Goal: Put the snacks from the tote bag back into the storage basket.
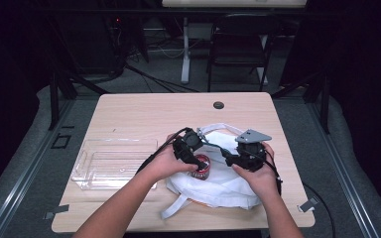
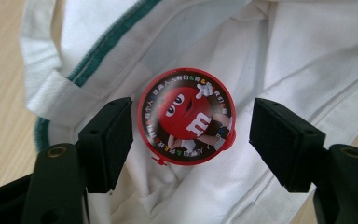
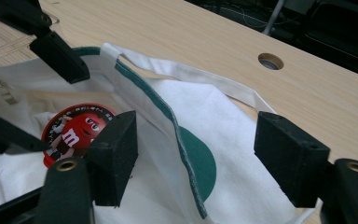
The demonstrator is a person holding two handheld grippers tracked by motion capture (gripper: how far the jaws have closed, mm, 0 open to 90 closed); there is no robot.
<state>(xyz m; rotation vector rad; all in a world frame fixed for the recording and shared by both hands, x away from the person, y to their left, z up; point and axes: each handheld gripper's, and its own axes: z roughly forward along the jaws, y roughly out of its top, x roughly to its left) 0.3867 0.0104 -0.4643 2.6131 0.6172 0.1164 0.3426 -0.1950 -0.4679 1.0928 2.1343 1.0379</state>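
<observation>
A round red candy tin (image 2: 185,116) with a cartoon lid lies flat on the cloth of a white bag (image 2: 298,60) with green trim. My left gripper (image 2: 193,114) hangs over it, open. Its jaws stand on either side of the tin, clear of the rim. In the high view the tin (image 1: 202,166) sits at the bag's (image 1: 223,186) left part under the left gripper (image 1: 194,157). My right gripper (image 3: 198,128) is open over the bag's green-trimmed edge (image 3: 186,154), with only cloth between its jaws. The tin (image 3: 72,128) lies to its left.
A clear plastic tray (image 1: 111,163) lies on the wooden table (image 1: 144,111) left of the bag. A cable hole (image 1: 219,105) is near the table's far edge. A chair and cables stand on the floor beyond the table.
</observation>
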